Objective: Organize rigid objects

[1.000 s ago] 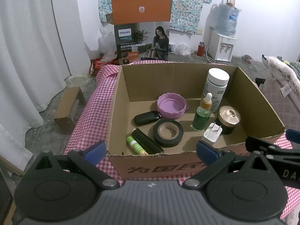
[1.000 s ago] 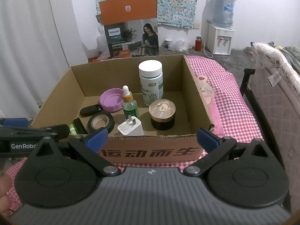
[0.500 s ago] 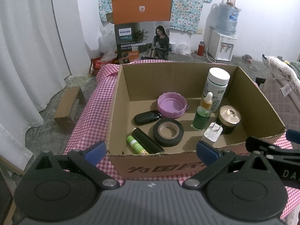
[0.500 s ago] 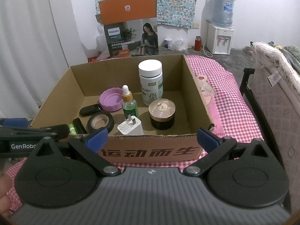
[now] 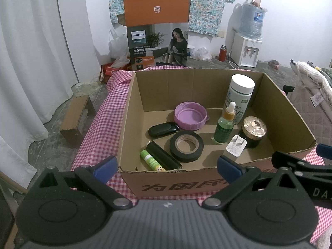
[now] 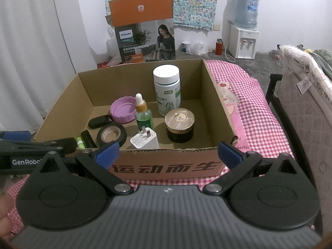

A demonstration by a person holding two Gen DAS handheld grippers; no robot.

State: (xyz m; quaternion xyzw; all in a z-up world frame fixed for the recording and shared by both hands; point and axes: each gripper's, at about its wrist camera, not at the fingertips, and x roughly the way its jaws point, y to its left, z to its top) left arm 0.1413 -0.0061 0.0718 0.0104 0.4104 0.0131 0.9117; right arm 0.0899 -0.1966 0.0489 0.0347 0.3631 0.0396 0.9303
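Observation:
An open cardboard box point(image 5: 132, 108) point(image 6: 217, 103) stands on a pink checked cloth. Inside are a white pill bottle point(image 5: 240, 97) point(image 6: 167, 89), a green dropper bottle point(image 5: 225, 126) point(image 6: 143, 116), a gold-lidded black jar point(image 5: 253, 130) point(image 6: 180, 124), a white plug charger point(image 5: 236, 148) point(image 6: 145, 140), a black tape roll point(image 5: 186, 146) point(image 6: 112, 133), a purple lid point(image 5: 189, 117) point(image 6: 122, 112), a black oval case point(image 5: 164, 129), a black tube point(image 5: 162, 155) and a green tube point(image 5: 150, 159). My left gripper point(image 5: 167, 167) and right gripper point(image 6: 169, 154) are both open and empty, in front of the box's near wall.
A Philips carton point(image 5: 157, 35) stands on the floor behind the table. A water dispenser point(image 5: 247, 47) is at the back right. A small wooden stool point(image 5: 75, 116) sits left of the table. A quilted mattress point(image 6: 303, 95) lies to the right.

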